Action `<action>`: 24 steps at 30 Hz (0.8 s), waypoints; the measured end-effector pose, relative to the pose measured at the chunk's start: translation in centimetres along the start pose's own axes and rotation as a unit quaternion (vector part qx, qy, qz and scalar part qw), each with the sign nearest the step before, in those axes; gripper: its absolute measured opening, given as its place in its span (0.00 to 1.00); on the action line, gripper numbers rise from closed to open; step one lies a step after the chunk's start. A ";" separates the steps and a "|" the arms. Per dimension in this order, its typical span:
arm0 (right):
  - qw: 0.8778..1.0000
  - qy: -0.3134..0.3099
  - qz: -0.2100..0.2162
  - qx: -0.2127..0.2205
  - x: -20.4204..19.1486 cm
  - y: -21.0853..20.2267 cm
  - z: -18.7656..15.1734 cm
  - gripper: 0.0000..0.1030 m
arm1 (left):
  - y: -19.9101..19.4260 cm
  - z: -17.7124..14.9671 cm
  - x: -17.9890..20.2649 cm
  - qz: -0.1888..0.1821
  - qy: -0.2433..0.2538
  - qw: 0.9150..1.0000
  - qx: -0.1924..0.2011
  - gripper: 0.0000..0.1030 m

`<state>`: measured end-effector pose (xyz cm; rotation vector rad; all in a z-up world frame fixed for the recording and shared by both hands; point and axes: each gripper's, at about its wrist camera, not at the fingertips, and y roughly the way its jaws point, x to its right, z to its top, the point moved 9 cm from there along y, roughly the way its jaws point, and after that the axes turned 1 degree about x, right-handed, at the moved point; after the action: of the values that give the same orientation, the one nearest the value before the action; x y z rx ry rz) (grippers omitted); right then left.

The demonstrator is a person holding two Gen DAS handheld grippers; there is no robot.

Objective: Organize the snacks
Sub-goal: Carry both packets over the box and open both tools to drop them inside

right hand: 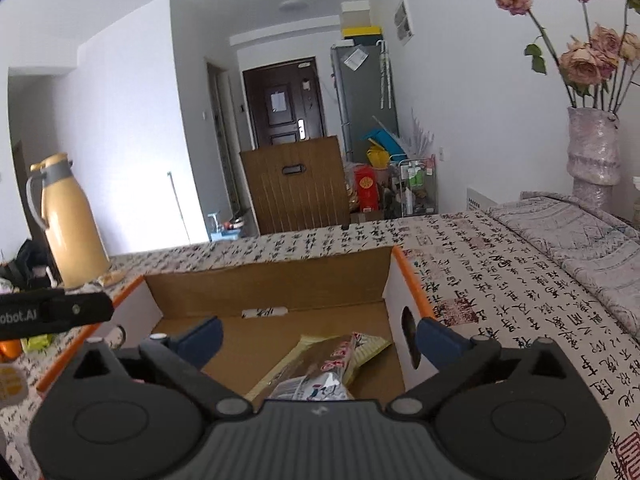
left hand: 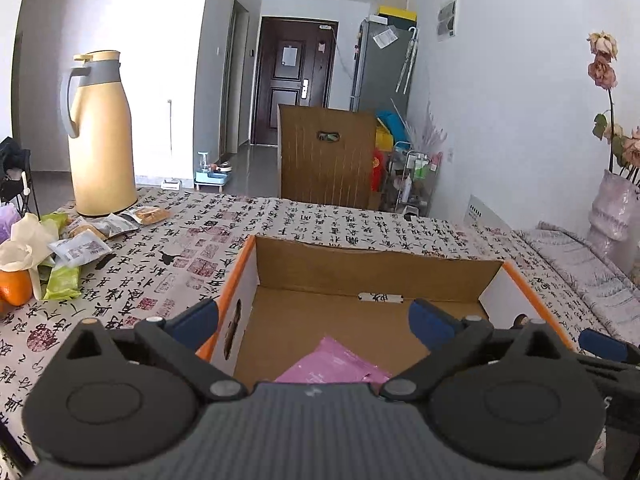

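An open cardboard box with orange rims (left hand: 376, 264) (right hand: 272, 284) sits on the calligraphy-print tablecloth. My left gripper (left hand: 314, 320) is open above the box's near left part, over a pink snack packet (left hand: 332, 364) lying on the box floor. My right gripper (right hand: 320, 338) is open above the box's near right part, over a beige-and-brown snack packet and a silver one (right hand: 332, 364) lying inside. A pile of loose snack packets (left hand: 80, 240) lies on the table at the left, by the thermos.
A tall yellow thermos (left hand: 100, 136) (right hand: 68, 224) stands at the table's far left. An orange (left hand: 14, 286) and tissue lie at the left edge. A vase of dried roses (right hand: 592, 148) stands at the right. A wooden chair back (left hand: 324, 152) is behind the table.
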<state>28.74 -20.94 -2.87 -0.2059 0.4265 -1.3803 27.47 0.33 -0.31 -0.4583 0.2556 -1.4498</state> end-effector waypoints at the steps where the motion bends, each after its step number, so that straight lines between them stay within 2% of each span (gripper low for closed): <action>1: 1.000 0.001 0.000 0.003 0.1 -0.2 0.2 1.00 | -0.2 0.1 0.0 -0.001 -0.001 1.000 0.002 1.00; 11: 0.999 0.000 -0.009 0.048 0.2 -3.8 3.2 1.00 | -3.6 2.4 0.6 -0.006 -0.003 0.999 0.031 1.00; 18: 0.997 -0.015 -0.009 0.070 -0.6 -7.1 4.2 1.00 | -6.6 3.4 0.9 -0.007 0.006 0.999 0.051 1.00; 24: 0.997 -0.020 -0.003 0.079 -1.2 -9.6 4.1 1.00 | -8.8 3.0 0.5 -0.004 0.007 0.999 0.054 1.00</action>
<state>21.56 -21.95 4.74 -0.1052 0.2821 -1.4072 21.02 -0.22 6.37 -0.3626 0.1855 -1.4681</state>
